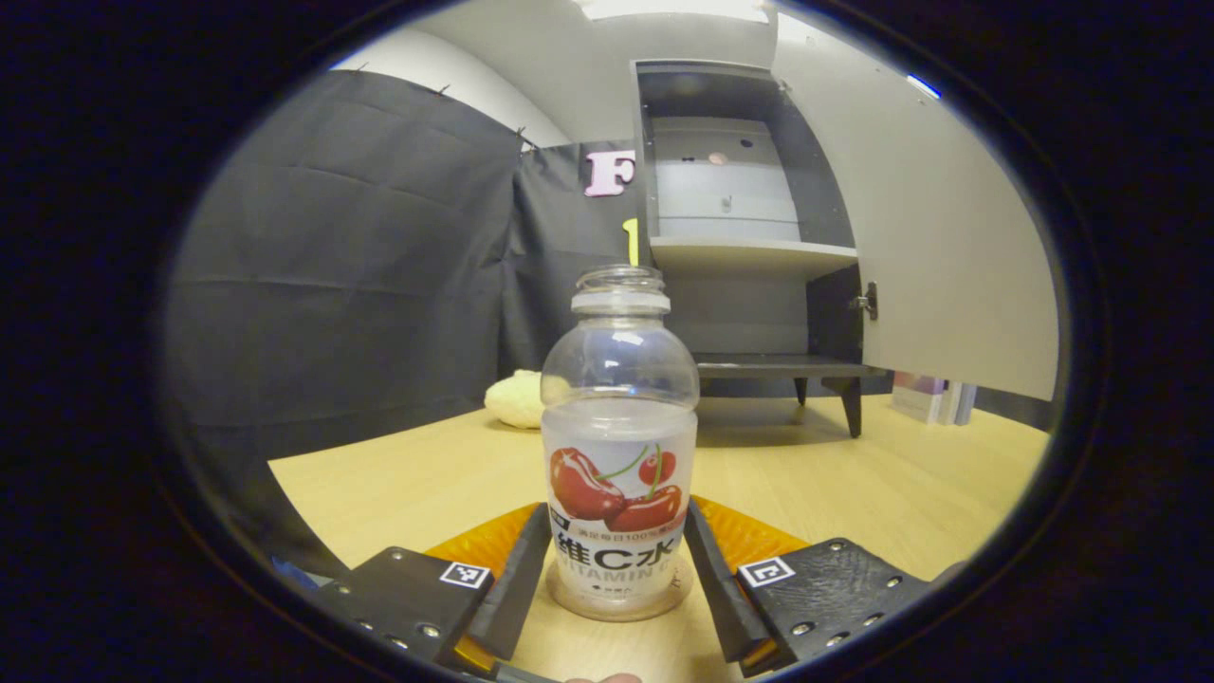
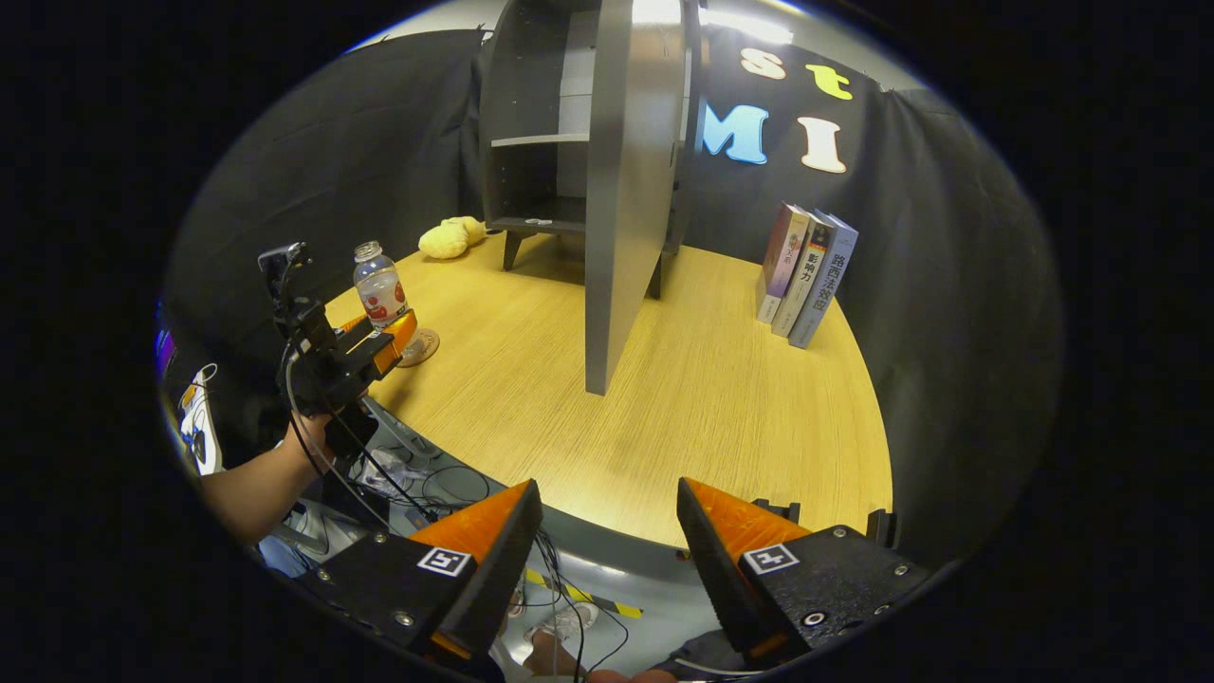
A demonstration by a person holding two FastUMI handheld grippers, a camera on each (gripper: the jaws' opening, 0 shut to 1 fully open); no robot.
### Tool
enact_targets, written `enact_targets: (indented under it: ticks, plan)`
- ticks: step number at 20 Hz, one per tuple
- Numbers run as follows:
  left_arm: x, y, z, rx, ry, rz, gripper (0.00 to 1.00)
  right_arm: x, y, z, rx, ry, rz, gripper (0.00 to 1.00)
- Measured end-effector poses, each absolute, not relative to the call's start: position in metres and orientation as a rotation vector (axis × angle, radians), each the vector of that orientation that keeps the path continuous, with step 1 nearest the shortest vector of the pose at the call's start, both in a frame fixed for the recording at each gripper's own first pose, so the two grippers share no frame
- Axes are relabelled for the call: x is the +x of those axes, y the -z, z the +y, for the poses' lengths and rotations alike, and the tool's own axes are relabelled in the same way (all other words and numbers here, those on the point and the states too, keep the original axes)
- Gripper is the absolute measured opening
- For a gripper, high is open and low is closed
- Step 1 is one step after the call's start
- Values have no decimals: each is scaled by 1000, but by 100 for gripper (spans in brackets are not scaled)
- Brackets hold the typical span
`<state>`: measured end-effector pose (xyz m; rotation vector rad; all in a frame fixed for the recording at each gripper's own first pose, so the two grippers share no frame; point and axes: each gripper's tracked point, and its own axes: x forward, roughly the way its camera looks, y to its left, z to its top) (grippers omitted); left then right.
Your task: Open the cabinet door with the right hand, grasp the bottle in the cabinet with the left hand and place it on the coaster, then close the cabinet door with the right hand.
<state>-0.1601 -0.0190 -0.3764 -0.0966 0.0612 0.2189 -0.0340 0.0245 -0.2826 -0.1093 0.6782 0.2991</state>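
— Tabletop first: what does the pale wood-grain tabletop (image 2: 683, 379) carry?

— At its far edge stands a dark grey cabinet on short legs (image 2: 541, 123), its light grey door (image 2: 621, 209) swung wide open toward the middle of the tabletop. In the left gripper view the cabinet (image 1: 730, 218) shows a pale middle shelf (image 1: 754, 254) with nothing visible on it, and the door (image 1: 910, 218) hangs open to its right.

— And beside the cabinet?

— Three upright books (image 2: 806, 275) lean together near the far right edge. A soft pale yellow plush lump (image 2: 450, 237) lies at the far left, just by the cabinet's legs.

— Where is the bottle?

— The clear plastic bottle with a cherry label and no cap (image 1: 618, 446) stands upright near the left edge, on a round coaster (image 1: 621, 602) that peeks out under its base. In the right gripper view the bottle (image 2: 379, 285) sits on that coaster (image 2: 420, 348) too.

— The left tongs (image 1: 618, 560)?

— They flank the bottle's lower label, fingers right at its sides; whether both press on it, I cannot tell. In the right gripper view the left tongs (image 2: 384, 343) are held by a hand (image 2: 318, 432).

— The right tongs (image 2: 607, 560)?

— Spread apart, holding nothing, over the near edge of the tabletop.
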Motion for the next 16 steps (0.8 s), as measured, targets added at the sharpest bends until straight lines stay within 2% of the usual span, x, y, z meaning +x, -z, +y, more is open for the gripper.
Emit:
enact_targets:
  ticks: [1,2,16]
  plan:
    - [-161,372,-19,-94,-215,53,85,-32,282,26,-109,-302,679,88]
    - [-161,371,-18,-87,-215,46,80,-30,282,25,-107,-302,679,88]
    - [-155,327,-13,-44,-180,26,79,-33,277,14,-69,-283,683,89]
